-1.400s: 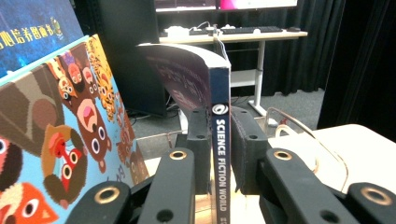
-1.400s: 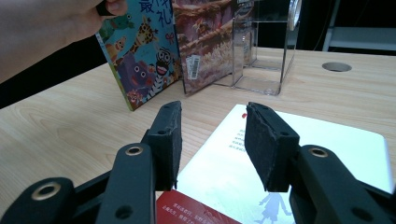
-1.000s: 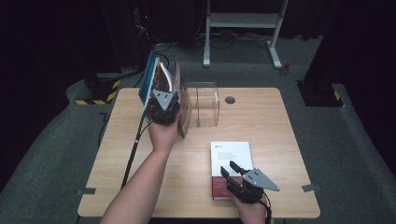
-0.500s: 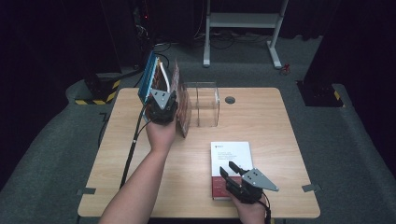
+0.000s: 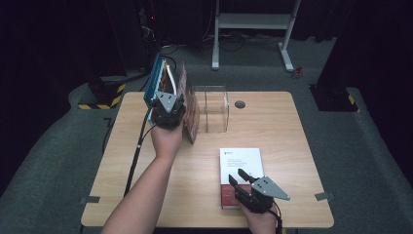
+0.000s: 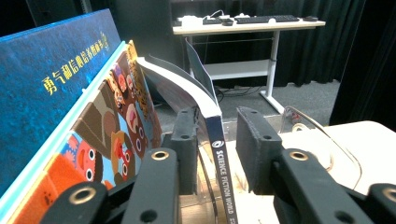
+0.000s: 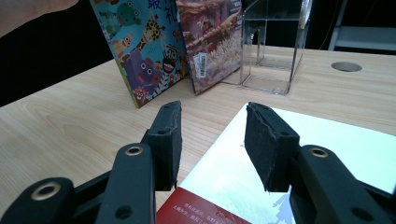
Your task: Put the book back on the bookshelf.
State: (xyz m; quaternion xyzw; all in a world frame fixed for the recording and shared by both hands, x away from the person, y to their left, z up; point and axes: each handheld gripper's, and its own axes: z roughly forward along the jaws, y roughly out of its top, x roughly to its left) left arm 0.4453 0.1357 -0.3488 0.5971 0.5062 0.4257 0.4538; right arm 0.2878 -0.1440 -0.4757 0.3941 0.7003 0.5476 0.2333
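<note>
The left gripper (image 5: 168,111) stands at the far left part of the table (image 5: 292,131), among the books that lean there. Its jaws have just been opening, and the thin magazine (image 6: 211,135) with "Science Fiction World" on the spine is between them. The left pad is against this spine, but the right pad stands apart from it, so the grip is loose now. To the left of the magazine lean a picture book (image 6: 116,135) with cartoon animals and a big blue book (image 6: 51,70) with yellow letters. All are tilted, not upright. Just right of them is the clear holder (image 5: 216,109), and the red-brown book (image 5: 191,114) leans against its left wall.

Further right and nearer to the person, a white book (image 5: 241,168) with a red band lies flat. The right gripper (image 5: 246,184) is over its near end. The jaws (image 7: 212,140) are partly open with nothing between them, and the white cover lies below them.
</note>
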